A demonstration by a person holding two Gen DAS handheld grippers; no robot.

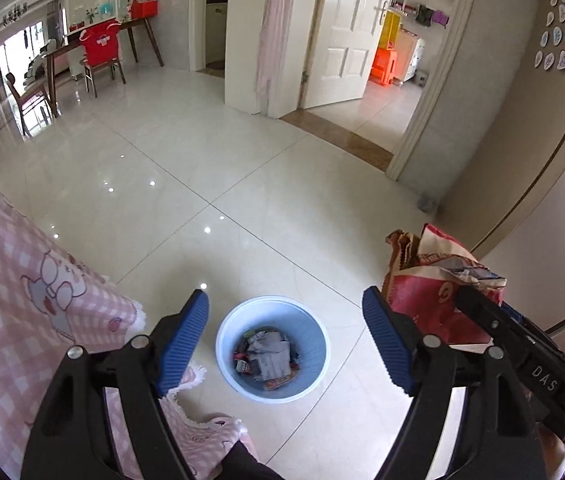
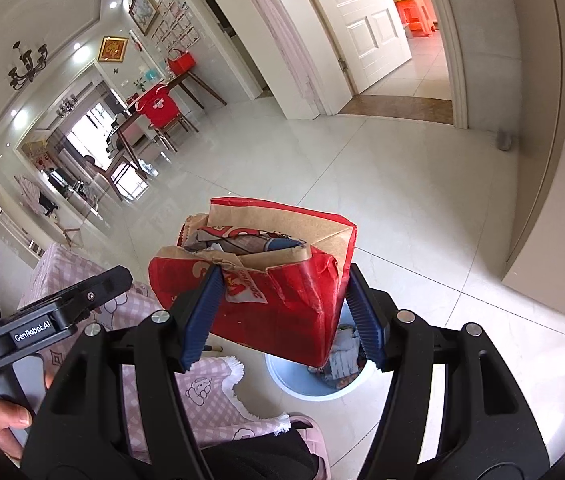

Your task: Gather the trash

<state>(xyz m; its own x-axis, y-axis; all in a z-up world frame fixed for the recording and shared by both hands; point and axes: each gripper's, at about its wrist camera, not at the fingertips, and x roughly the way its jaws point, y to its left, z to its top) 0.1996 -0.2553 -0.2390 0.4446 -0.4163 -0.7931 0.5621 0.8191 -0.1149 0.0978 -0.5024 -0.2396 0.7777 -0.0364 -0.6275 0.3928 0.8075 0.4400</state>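
A light blue waste bin (image 1: 316, 334) stands on the tiled floor with crumpled paper and wrappers (image 1: 270, 354) inside. My left gripper (image 1: 284, 300) hangs above the bin, open, with nothing between its blue pads. My right gripper (image 2: 282, 276) is shut on a crumpled red and brown paper bag (image 2: 282, 304) stuffed with paper scraps. In the right wrist view the bag hangs over the bin (image 2: 314, 390) and hides most of it. In the left wrist view the same bag (image 1: 422, 304) sits to the right of the left gripper.
A table with a pink checked cloth (image 1: 22, 280) stands close on the left, its fringe near the bin. A person's hand (image 2: 6, 420) and a pink slipper (image 2: 310, 432) show below. Open tiled floor stretches ahead to a white door (image 1: 346, 32) and dining chairs (image 1: 100, 52).
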